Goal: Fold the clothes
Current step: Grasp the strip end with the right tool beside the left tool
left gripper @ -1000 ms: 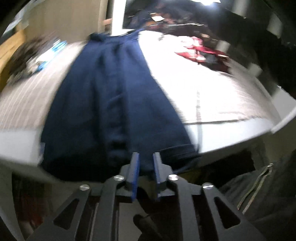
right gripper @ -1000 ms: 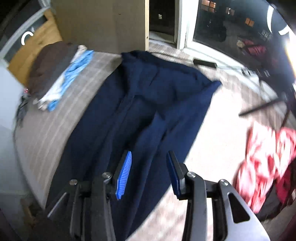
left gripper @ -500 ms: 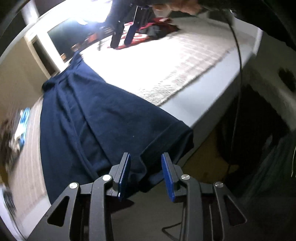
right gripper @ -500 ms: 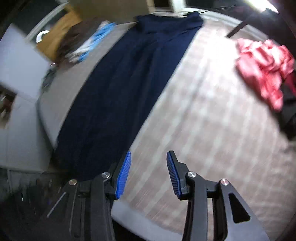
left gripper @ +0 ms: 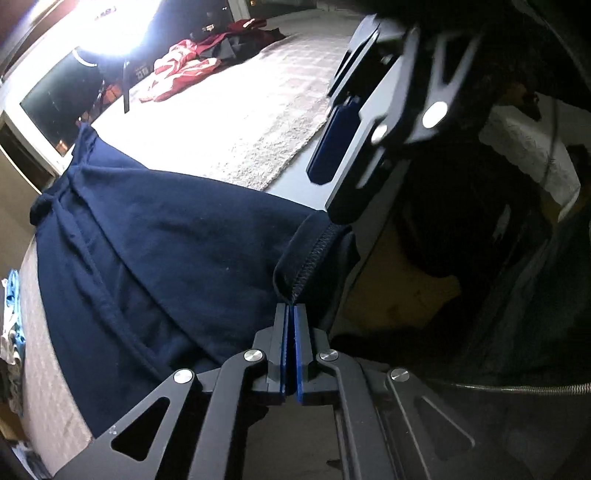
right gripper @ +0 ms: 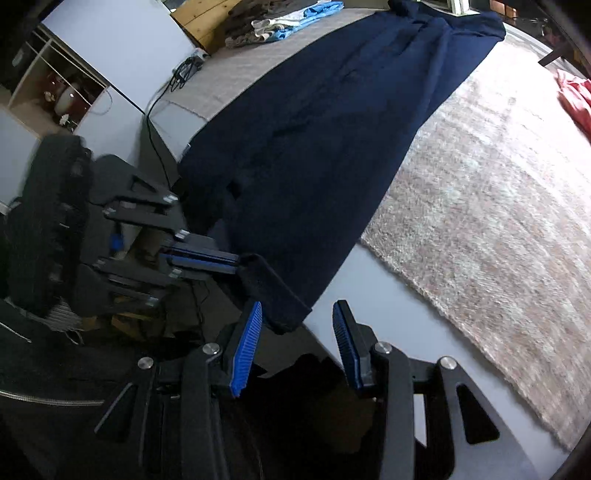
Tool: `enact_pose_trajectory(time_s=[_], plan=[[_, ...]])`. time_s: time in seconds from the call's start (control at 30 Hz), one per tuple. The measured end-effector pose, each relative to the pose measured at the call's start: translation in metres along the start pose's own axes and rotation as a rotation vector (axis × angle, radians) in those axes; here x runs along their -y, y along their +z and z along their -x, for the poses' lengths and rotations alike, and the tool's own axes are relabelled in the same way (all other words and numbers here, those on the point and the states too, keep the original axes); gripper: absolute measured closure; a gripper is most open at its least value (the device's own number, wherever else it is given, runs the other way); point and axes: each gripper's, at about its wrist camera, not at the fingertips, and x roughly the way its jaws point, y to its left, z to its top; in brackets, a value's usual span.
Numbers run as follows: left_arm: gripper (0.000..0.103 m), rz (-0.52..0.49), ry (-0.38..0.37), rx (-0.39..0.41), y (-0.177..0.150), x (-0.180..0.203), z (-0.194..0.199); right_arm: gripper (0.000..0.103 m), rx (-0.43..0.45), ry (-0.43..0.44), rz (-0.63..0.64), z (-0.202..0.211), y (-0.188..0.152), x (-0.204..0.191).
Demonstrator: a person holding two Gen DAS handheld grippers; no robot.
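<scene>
Swung in from mid-bed, right gripper [right gripper: 295, 343] gapes empty beside navy garment's hem [right gripper: 284, 306]; left gripper [left gripper: 294, 350] pinches it. Next: right grips too.

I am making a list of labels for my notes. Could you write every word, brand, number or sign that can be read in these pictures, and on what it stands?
None can be read. The navy garment, the red clothes and the folded pile show no print.
</scene>
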Motion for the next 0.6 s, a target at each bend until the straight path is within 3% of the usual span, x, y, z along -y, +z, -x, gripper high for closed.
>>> enact_pose_trajectory(time_s=[0.33,0.43,0.5,0.6], plan=[[0.101,0.062,0.037,0.006,-0.009,-0.022,0.016,0.066,-0.01,0.051,0.127,-0.02,0.009,-0.016],[0.101,0.072,0.061,-0.001,-0.015,-0.027,0.014,0.074,-0.03,0.051,0.143,-0.02,0.012,-0.017],[0.101,0.085,0.07,-0.004,-0.019,-0.03,0.013,0.087,-0.026,0.043,0.154,-0.012,0.005,-0.016],[0.101,0.084,0.074,-0.002,-0.02,-0.035,0.012,0.09,-0.033,0.025,0.166,-0.014,0.007,-0.017]])
